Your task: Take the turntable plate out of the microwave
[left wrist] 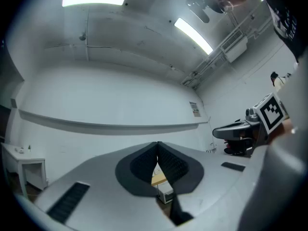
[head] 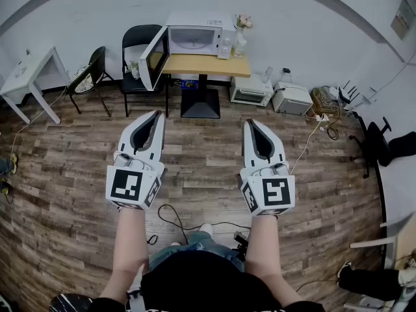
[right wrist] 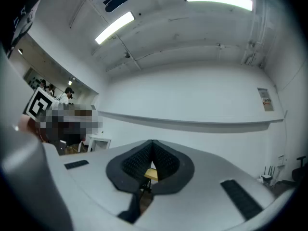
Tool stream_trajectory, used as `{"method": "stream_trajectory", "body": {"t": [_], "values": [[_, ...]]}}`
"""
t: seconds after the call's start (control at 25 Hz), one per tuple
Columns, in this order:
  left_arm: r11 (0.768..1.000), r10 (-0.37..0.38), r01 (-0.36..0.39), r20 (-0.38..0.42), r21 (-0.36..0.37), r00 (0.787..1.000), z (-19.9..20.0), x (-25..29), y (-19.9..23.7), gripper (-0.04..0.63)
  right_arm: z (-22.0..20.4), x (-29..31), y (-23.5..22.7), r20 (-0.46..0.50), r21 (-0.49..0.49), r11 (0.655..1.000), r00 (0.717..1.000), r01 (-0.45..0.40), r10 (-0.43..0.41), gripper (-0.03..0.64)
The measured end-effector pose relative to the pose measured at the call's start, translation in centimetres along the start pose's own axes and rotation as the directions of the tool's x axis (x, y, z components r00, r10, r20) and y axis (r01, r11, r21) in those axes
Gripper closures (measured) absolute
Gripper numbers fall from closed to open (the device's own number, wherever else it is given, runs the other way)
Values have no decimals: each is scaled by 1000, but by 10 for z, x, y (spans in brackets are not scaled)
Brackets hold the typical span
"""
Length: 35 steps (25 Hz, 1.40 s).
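Observation:
The white microwave [head: 195, 39] stands on a wooden table [head: 207, 64] at the far side of the room, its door [head: 153, 57] swung open to the left. Its cavity looks pale, and I cannot make out the turntable plate inside from here. Both grippers are held out in front of me over the wood floor, far short of the table. My left gripper [head: 158, 114] [left wrist: 157, 143] and my right gripper [head: 250, 123] [right wrist: 152, 141] are both shut with nothing between their jaws. A sliver of the wooden table [left wrist: 160, 179] [right wrist: 151, 173] shows below the closed tips in each gripper view.
A vase of flowers [head: 241, 38] sits beside the microwave. Two black chairs [head: 140, 41] [head: 91, 70] and a white side table [head: 26, 77] stand to the left. Small appliances [head: 251, 90] [head: 292, 98] and cables lie on the floor at right, near an office chair [head: 377, 142]. A cable [head: 175, 216] loops by my feet.

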State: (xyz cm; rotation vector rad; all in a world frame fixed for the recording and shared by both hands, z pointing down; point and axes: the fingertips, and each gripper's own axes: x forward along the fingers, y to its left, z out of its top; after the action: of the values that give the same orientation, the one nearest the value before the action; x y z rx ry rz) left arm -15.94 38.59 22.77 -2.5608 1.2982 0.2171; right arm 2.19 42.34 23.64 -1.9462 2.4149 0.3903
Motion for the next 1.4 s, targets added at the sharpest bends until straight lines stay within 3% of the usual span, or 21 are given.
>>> {"method": "stream_trajectory", "body": {"t": [0.36, 0.56, 0.6, 0.68, 0.72, 0.8, 1.4], "values": [[1000, -14, 13, 22, 23, 1000, 12, -28, 2, 584, 26, -15, 34, 36, -38, 999, 999, 1, 0, 601], [1000, 7, -6, 15, -8, 1000, 7, -31, 5, 573, 21, -18, 34, 11, 16, 1000, 1000, -16, 16, 599], [1000, 4, -3, 10, -21, 1000, 5, -30, 5, 518, 18, -16, 35, -2, 27, 999, 1000, -28, 28, 589], [998, -6, 6, -2, -57, 1000, -1, -25, 6, 355, 9, -9, 37, -46, 27, 998, 997, -60, 61, 352], [997, -8, 7, -4, -76, 1000, -3, -22, 6, 294, 4, -5, 39, -72, 16, 997, 995, -72, 73, 304], [995, -2, 1, -4, -99, 1000, -6, -16, 7, 215, -7, 1, 41, -111, -5, 996, 990, -89, 88, 289], [998, 41, -44, -77, -37, 996, -36, 77, -20, 204, -46, 52, -48, -205, 116, 988, 971, -97, 119, 281]]}}
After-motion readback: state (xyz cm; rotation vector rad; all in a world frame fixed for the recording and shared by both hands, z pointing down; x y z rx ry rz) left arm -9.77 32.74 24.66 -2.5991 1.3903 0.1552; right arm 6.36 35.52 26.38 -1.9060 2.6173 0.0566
